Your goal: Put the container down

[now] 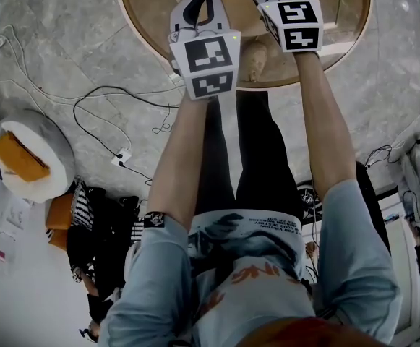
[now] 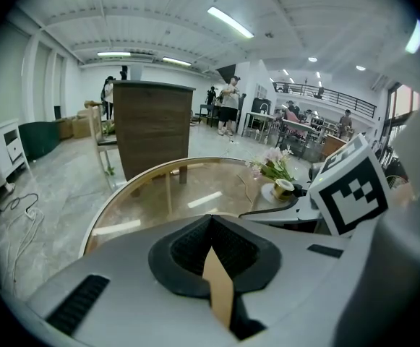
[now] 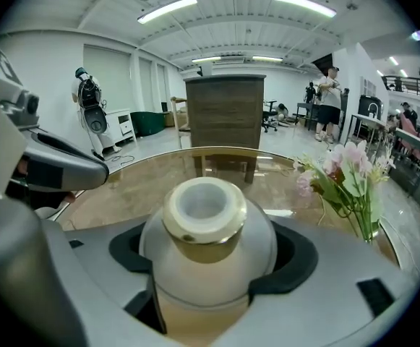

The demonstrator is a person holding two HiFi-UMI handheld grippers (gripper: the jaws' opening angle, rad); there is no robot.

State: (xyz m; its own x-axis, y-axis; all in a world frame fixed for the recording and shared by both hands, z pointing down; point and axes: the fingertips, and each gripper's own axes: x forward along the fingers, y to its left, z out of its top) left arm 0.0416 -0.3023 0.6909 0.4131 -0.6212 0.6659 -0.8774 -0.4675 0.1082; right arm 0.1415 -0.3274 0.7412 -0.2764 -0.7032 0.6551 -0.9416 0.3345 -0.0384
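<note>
A: Over the round glass table (image 1: pixel 343 20), which gripper has the container?

B: The right gripper (image 3: pixel 210 257). Its 2 jaws are clamped on the container (image 3: pixel 213 219), with 1 dark pad on each side of the round white belly.

A: How does it sit in there?

B: Upright, mouth up. The gold band round the neck and the white rim stand clear above the jaws. The belly fills the curved hollow between the pads.

A: Is it down on the glass?

B: I cannot tell. In the right gripper view the jaws hide its base. The head view shows only its top at the picture's upper edge, over the table.

A: And the left gripper (image 2: pixel 210 220)?

B: Its jaws are together with nothing between them, the black pads meeting at the tips. It hangs over the near edge of the table, just beside the right gripper and a little nearer the person.

A: Anything close to the container?

B: Pink flowers (image 3: pixel 348 176) stand on the table to its right, apart from it. Beyond the table's far rim stands a dark wooden cabinet (image 3: pixel 226 110). On the floor to the person's left, black cables (image 1: pixel 101 110) trail over the stone tiles.
</note>
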